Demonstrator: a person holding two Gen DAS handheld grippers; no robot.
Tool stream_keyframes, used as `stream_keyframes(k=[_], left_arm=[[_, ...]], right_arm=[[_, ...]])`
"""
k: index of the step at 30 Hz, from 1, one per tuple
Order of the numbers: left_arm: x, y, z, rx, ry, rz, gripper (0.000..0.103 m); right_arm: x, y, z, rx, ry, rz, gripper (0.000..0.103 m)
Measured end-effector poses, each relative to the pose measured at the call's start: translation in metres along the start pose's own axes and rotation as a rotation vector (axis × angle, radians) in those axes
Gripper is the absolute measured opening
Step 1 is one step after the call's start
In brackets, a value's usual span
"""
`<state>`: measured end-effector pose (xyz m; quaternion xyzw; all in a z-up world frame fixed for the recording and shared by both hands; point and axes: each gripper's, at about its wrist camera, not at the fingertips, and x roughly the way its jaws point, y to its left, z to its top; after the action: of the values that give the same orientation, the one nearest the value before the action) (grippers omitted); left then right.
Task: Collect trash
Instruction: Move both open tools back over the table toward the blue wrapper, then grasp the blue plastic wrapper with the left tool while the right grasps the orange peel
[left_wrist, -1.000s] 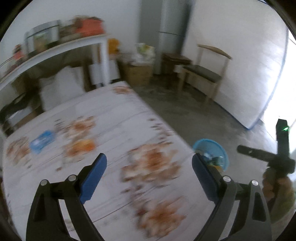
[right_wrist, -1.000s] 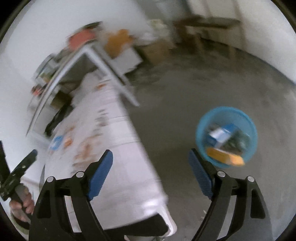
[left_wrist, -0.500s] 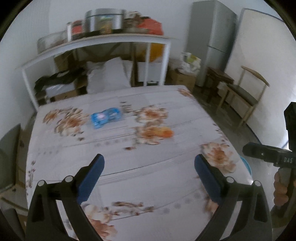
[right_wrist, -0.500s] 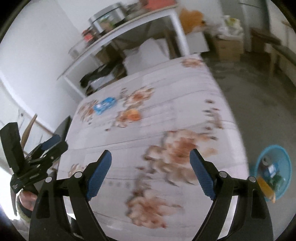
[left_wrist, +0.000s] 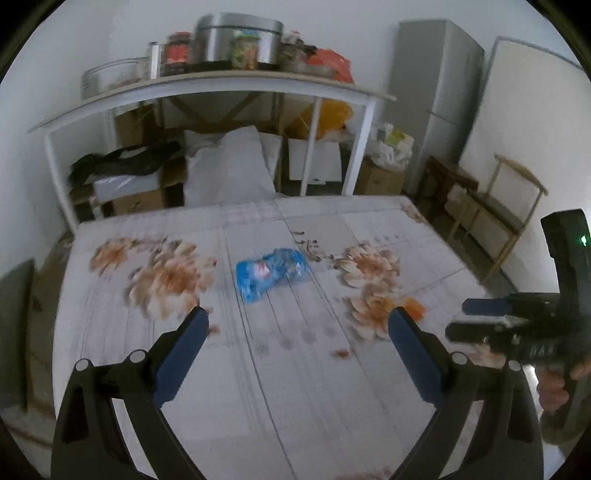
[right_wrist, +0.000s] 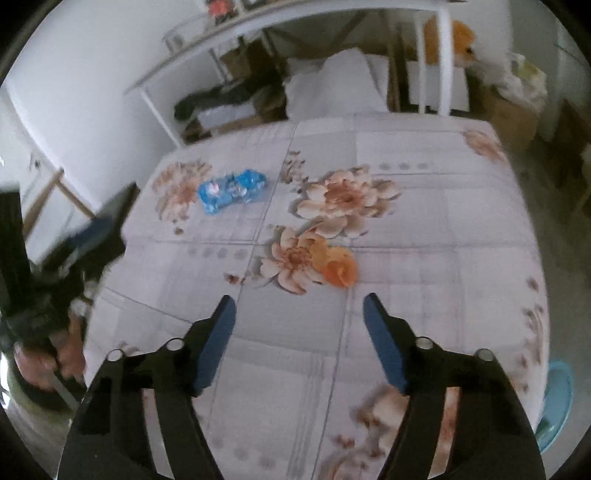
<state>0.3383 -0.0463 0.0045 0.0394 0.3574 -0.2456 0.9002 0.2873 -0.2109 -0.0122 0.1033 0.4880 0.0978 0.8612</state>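
Observation:
A crumpled blue plastic wrapper (left_wrist: 271, 269) (right_wrist: 231, 190) lies on the flowered tablecloth (left_wrist: 295, 387), a little beyond my left gripper (left_wrist: 297, 323), which stands open and empty above the cloth. An orange scrap (right_wrist: 338, 269) (left_wrist: 413, 306) rests on a printed flower just ahead of my right gripper (right_wrist: 299, 308); its jaws are closing with nothing between them. Each gripper shows at the edge of the other's view: the right gripper (left_wrist: 484, 319) at the right edge, the left gripper (right_wrist: 94, 232) at the left edge. The blue bin (right_wrist: 557, 402) peeks out past the table's right edge.
Behind the table stands a white shelf table (left_wrist: 207, 88) with pots and jars, boxes and white sacks (left_wrist: 229, 173) under it. A grey fridge (left_wrist: 432, 96) and a wooden chair (left_wrist: 513, 206) stand at the right wall.
Both views swung from the floor and the blue bin back over the table. The blue wrapper and the orange scrap now lie closer ahead. The right jaws have narrowed.

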Motion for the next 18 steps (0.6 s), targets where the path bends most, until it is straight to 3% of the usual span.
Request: stream_keyframes(k=[8,14,18], left_arm=[[0.105,0.018,0.041,0.038,0.15,-0.005,0.095],[0.148,0.012,0.035,0.092,0.226,0.052,0.069],[0.156,0.006,0.028,0.101,0.244,0.058,0.048]], right_arm=[[0.046,-0.009,0.011,-0.039,0.058,-0.088,0.042],[0.053,-0.01,0.01,-0.07,0.051,-0.13,0.034],[0.051,-0.008,0.006,-0.1,0.039,-0.181,0.02]])
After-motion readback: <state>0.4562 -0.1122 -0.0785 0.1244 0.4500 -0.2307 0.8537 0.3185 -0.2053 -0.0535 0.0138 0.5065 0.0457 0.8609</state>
